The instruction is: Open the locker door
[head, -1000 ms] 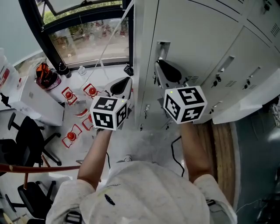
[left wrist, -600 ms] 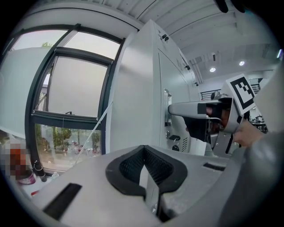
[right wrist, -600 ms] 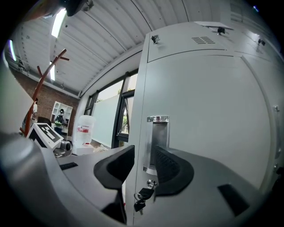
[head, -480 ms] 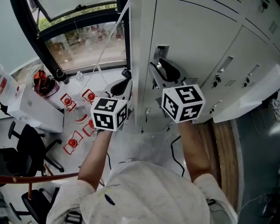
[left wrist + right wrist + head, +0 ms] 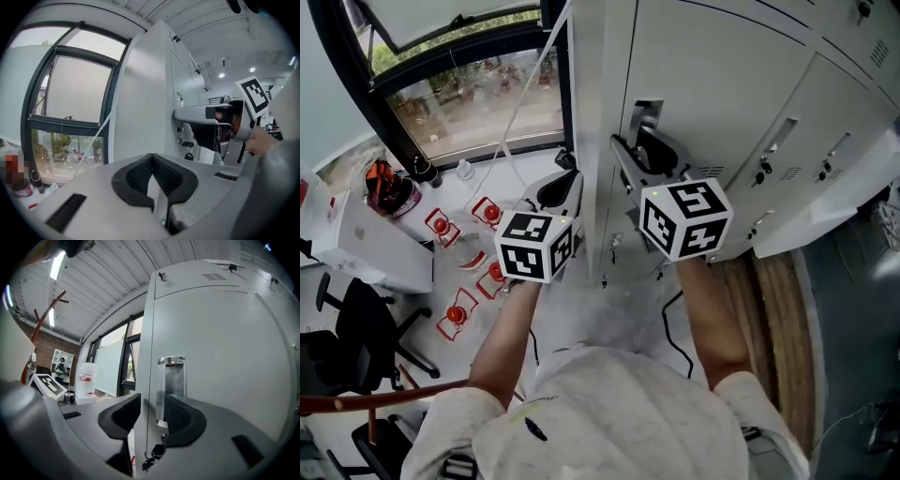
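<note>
The grey locker door point(image 5: 712, 84) fills the right gripper view point(image 5: 225, 357). Its chrome recessed handle point(image 5: 645, 114) sits by the left edge point(image 5: 170, 380), and a bunch of keys point(image 5: 152, 454) hangs from the lock below it. My right gripper point(image 5: 645, 157) is at the handle and its jaws have just been opening. They now stand apart point(image 5: 151, 417), with the door's edge and handle between them and the pads off the metal. My left gripper point(image 5: 562, 187) hovers left of the locker's side, shut with nothing in it point(image 5: 152, 177).
More lockers run to the right, and one door point(image 5: 834, 216) there stands ajar. A window point(image 5: 478, 94) is behind the locker's left side. Red objects point(image 5: 455, 314), an office chair point(image 5: 356, 319) and a black cable point(image 5: 675, 328) are on the floor below.
The right gripper's jaws have spread from nearly shut to wide apart around the handle. Both hands have stayed about where they were.
</note>
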Tool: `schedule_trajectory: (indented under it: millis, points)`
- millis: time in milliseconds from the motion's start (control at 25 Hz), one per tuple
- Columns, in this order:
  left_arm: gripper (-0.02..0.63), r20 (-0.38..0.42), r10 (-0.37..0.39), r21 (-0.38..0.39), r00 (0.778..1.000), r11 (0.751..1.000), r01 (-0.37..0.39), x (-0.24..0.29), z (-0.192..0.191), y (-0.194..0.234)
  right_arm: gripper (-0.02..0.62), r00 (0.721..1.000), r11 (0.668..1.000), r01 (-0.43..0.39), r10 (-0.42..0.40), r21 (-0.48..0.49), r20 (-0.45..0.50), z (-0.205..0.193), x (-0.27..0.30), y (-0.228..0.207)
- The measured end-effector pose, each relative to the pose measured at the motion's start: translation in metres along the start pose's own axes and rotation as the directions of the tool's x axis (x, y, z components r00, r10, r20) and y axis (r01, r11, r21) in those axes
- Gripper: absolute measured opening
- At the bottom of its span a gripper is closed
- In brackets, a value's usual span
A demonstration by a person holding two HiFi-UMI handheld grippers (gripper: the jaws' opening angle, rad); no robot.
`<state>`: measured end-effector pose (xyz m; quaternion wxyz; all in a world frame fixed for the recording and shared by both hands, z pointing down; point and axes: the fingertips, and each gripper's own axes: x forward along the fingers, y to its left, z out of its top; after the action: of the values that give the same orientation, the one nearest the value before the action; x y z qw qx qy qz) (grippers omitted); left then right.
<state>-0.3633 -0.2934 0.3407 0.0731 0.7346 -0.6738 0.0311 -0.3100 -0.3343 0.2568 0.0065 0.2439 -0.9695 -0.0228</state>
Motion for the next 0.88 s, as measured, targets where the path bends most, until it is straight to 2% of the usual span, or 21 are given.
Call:
schedule_trajectory:
  millis: [640, 880]
  points:
    - [0.006, -0.017, -0.031, 0.005, 0.999, 1.0, 0.031, -0.011, -0.007, 0.011, 0.132, 0.998, 0.998, 0.053, -0.054, 0.031, 0.018, 0.002, -0.005, 0.001]
    - [0.006, -0.02, -0.07, 0.014, 0.997, 0.997, 0.07, -0.009, -0.007, 0.001, 0.132, 0.997, 0.997, 0.08, -0.08, 0.02, 0.014, 0.002, -0.015, 0.005]
